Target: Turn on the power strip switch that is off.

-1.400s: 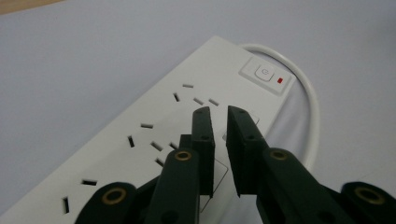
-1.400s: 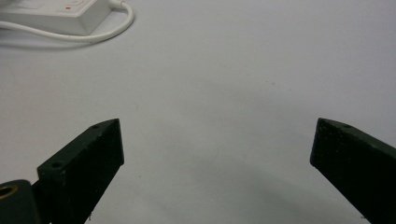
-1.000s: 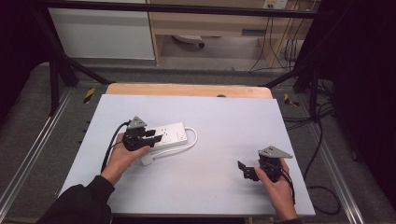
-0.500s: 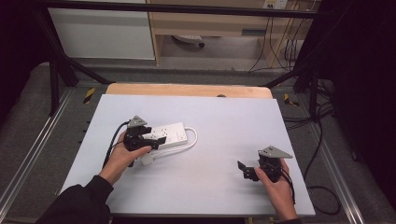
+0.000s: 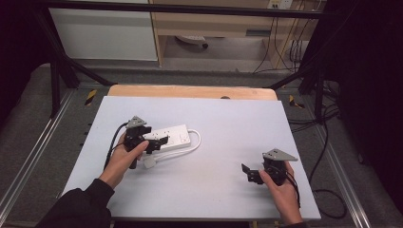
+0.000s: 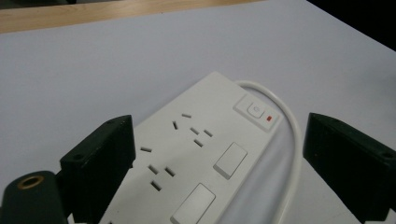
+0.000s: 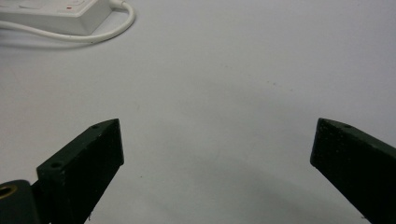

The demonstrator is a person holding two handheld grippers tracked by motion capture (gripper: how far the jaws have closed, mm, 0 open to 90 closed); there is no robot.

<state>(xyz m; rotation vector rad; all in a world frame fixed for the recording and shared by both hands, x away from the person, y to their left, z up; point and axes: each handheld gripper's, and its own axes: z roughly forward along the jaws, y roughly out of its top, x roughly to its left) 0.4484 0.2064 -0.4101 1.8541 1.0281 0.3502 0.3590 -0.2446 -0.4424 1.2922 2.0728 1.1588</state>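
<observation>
A white power strip (image 5: 173, 137) lies flat on the left half of the white tabletop (image 5: 228, 128). Its white cable (image 5: 196, 142) loops round its right end and back to a plug (image 5: 149, 162) near the person's left hand. My left gripper (image 5: 154, 142) hovers over the strip's left end. In the left gripper view the strip (image 6: 196, 154), with its sockets and red-lit switch (image 6: 256, 111), lies between the jaws of the left gripper (image 6: 219, 123). These jaws have just been opening and no pad presses on it. My right gripper (image 5: 248, 173) stands open over bare table at the front right, nothing between its jaws (image 7: 217, 126).
A bare wooden strip (image 5: 190, 91) runs along the table's far edge. Black frame bars (image 5: 57, 71) stand at the left and right, and cables (image 5: 328, 142) trail on the floor at the right. The right gripper view catches the power strip (image 7: 51, 14) and its cable (image 7: 116, 25) far off.
The left gripper's jaws have spread apart over the power strip, which stays in place. Neither hand has shifted, and the right gripper looks the same.
</observation>
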